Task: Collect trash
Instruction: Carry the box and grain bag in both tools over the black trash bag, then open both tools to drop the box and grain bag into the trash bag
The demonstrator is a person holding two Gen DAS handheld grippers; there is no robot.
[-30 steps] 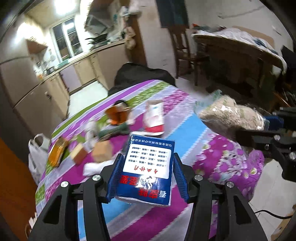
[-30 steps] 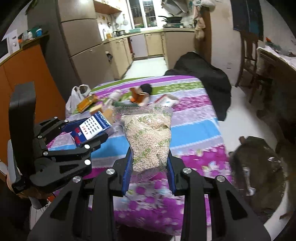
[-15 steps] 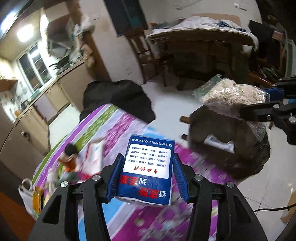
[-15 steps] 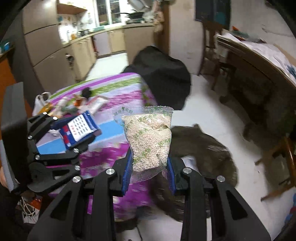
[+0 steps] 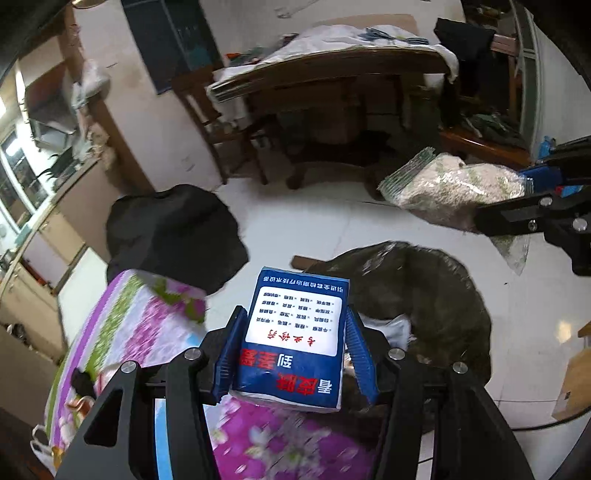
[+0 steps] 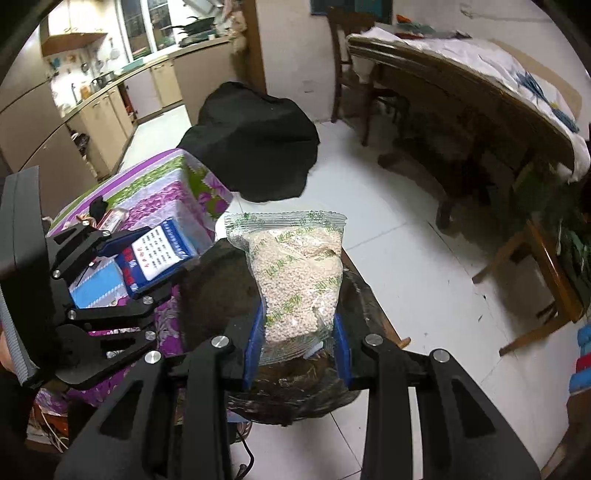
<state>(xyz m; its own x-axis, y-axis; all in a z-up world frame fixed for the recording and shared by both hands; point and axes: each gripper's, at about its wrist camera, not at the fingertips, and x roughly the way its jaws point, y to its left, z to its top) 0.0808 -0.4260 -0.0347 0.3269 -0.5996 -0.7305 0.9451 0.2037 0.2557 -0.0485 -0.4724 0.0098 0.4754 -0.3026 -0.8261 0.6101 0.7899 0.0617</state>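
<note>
The left hand-held gripper [image 5: 293, 354] is squeezing a blue packet [image 5: 295, 336]; the right hand-held gripper [image 6: 297, 341] is squeezing a bag of grains [image 6: 297, 280]. Both are hanging over the dark trash bag [image 5: 424, 291], not dropped yet. More trash is waiting on the tabletop [image 6: 159, 192].

I see a white tiled floor [image 6: 424, 266] under dim indoor light. A dark wooden table [image 6: 461, 96] draped with a white cloth [image 6: 491, 62] stands at right, a wooden chair [image 6: 354, 74] behind it. Beige kitchen cabinets [image 6: 110, 107] run beneath a bright window [image 6: 147, 22].
</note>
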